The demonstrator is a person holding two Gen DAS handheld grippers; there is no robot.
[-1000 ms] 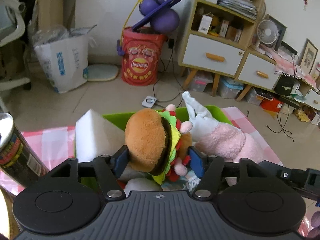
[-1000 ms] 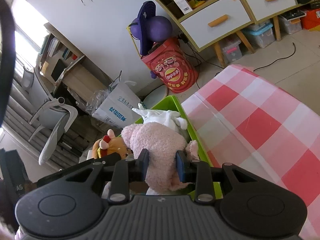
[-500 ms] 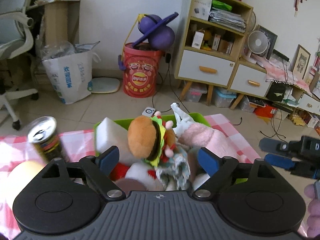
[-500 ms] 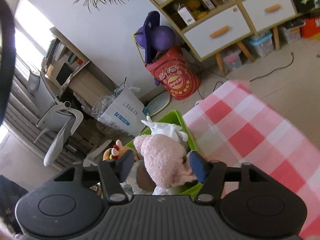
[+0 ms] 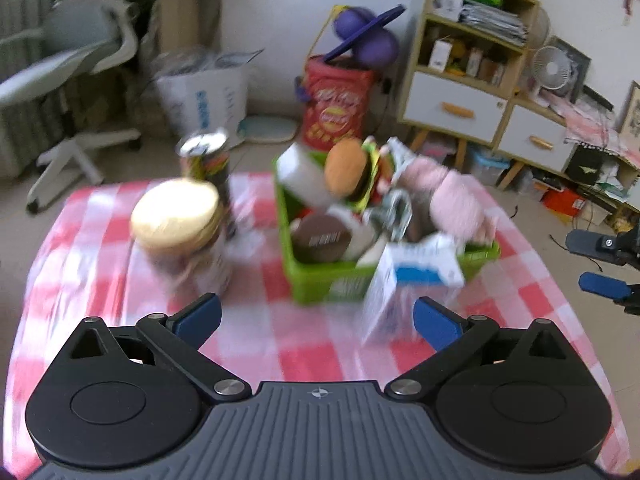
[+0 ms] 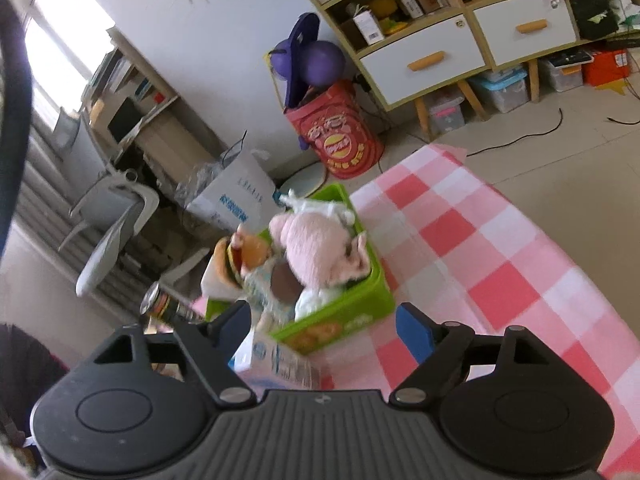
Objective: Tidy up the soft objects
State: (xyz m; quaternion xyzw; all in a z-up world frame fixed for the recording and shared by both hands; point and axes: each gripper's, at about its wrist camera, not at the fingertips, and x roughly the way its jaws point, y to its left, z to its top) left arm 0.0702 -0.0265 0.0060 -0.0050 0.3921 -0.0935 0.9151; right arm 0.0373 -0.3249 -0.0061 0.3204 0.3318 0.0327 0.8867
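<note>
Both views blurred by motion; left gripper (image 5: 316, 316) has its blue fingers (image 5: 198, 314) spread wide with nothing between them, hanging over the pink-and-white checked table (image 5: 100, 280) near its front edge; right gripper (image 6: 324, 326) also released, fingers (image 6: 412, 330) far apart and holding nothing, and it shows at the right edge of the left view too; green basket (image 5: 320, 280) sits toward the far edge of the table, about mid-width, stuffed with soft things: burger plush (image 5: 350, 170) perched on top at the back, pink plush (image 5: 456, 200) lying along the right side of the basket, a white foam block (image 5: 298, 178) at the back left corner, a brown round cushion (image 5: 320, 236) lower in the middle, other white and patterned cloth items too blurred to name; a blue-and-white packet (image 5: 416, 268) leans against the basket's front right corner, partly hanging over the rim; outside the basket, to its left on the table, a jar with a cream lid (image 5: 176, 216) and just behind it a tall can (image 5: 208, 160), both upright; in the right view the same basket (image 6: 352, 312) sits just ahead of the fingers with the pink plush (image 6: 316, 248) on top and the burger plush (image 6: 236, 258) beside it
</note>
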